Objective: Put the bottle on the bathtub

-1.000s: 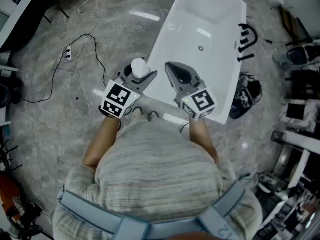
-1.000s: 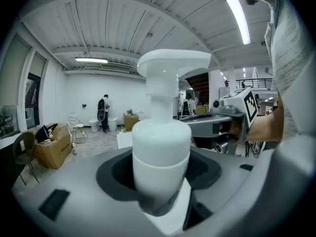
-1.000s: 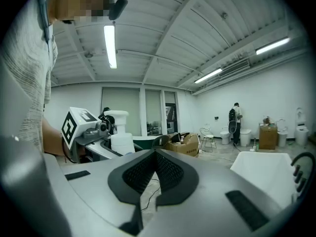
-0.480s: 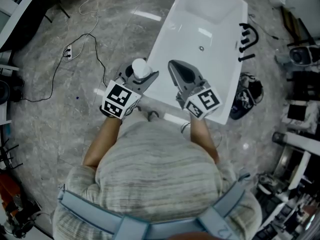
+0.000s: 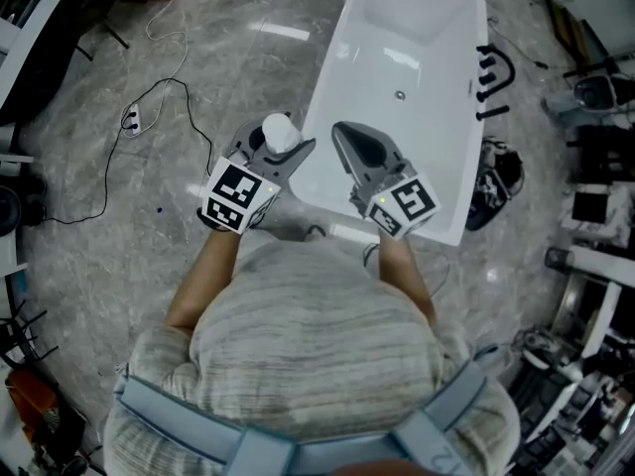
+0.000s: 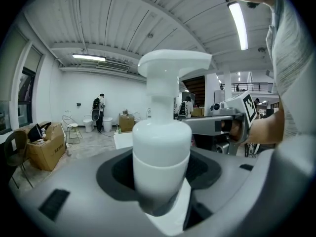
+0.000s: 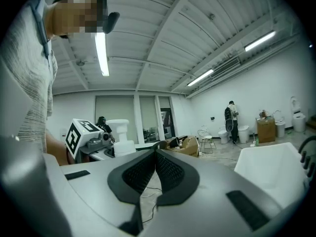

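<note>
My left gripper (image 5: 280, 150) is clamped on the bottle (image 6: 161, 147), jaws pressed against the lower body and the pump head upright. I judge that grip suits the job, since the base can go down flat on a rim. My right gripper (image 5: 345, 137) is closed tight with nothing in it, hanging over the near end of the bathtub (image 5: 339, 62), where it does not block the bottle's way (I have no use for it here).

From the head view I get the layout: the bottle is just beside the tub's left edge, near the close corner, not yet on it. How high it hangs I cannot tell from there. The left gripper view shows the hold itself but not the rim. The right gripper view shows its pads meeting, with the tub's white wall low to the right.
</note>
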`<state>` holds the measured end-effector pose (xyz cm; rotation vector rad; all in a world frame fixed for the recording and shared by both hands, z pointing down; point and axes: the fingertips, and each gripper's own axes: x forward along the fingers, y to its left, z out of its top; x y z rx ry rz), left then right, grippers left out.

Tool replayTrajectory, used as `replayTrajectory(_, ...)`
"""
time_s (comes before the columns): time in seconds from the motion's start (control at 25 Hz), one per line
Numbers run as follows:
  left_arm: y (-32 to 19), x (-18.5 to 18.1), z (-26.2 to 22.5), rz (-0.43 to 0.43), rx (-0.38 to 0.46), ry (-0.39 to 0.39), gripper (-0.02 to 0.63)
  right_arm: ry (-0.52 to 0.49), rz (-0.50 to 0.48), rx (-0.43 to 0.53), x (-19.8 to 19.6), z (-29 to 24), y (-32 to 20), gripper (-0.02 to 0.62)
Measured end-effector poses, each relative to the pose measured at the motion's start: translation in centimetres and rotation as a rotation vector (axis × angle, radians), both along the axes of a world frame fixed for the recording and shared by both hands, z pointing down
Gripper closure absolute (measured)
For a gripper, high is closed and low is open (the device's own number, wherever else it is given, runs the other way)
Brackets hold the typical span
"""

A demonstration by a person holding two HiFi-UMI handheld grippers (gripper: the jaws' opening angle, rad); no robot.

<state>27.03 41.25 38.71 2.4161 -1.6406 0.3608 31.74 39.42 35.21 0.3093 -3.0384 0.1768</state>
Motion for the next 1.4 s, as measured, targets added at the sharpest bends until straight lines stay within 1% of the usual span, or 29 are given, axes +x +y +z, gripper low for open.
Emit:
replayTrajectory(0.12,-0.4,-3.6,0.5,0.024,-0.014,0.016,0.354,0.002,0.024,0.005,-3.7,0.3,-0.3,0.594)
replayTrajectory(0.28,-0.3,-9.2,0.8,0.049,-0.025,0.019,0.354,0.013,0.044,0.004,-9.3,0.5,0.2,0.593)
replayTrajectory(0.4,-0.2,-12.7,1.3,0.063,-0.033,0.021,0.354,0.005,0.07,0.003,-12.7,0.5,0.3,0.593)
replayTrajectory(0.52,0.2,-15.5,1.7,0.08,-0.042,0.022,0.354,-0.001,0.092,-0.009,-15.3,0.8,0.5,0.593)
replayTrajectory(0.76,1.7,-20.3,2.0,0.101,-0.04,0.023,0.354,0.007,0.095,-0.001,-20.3,0.9,2.3,0.592)
replayTrajectory(0.88,2.0,-21.8,1.7,0.108,-0.025,0.029,0.354,0.013,0.094,0.015,-21.6,0.6,3.1,0.592)
replayTrajectory(1.04,2.3,-22.7,1.6,0.105,-0.007,0.044,0.354,0.029,0.094,0.018,-22.2,0.6,3.8,0.592)
replayTrajectory(1.24,2.4,-22.2,2.3,0.117,-0.026,0.055,0.354,0.051,0.089,-0.001,-21.8,1.1,4.2,0.592)
replayTrajectory(1.4,0.9,-22.3,2.7,0.131,-0.041,0.052,0.354,0.053,0.042,0.003,-22.7,1.4,3.2,0.591)
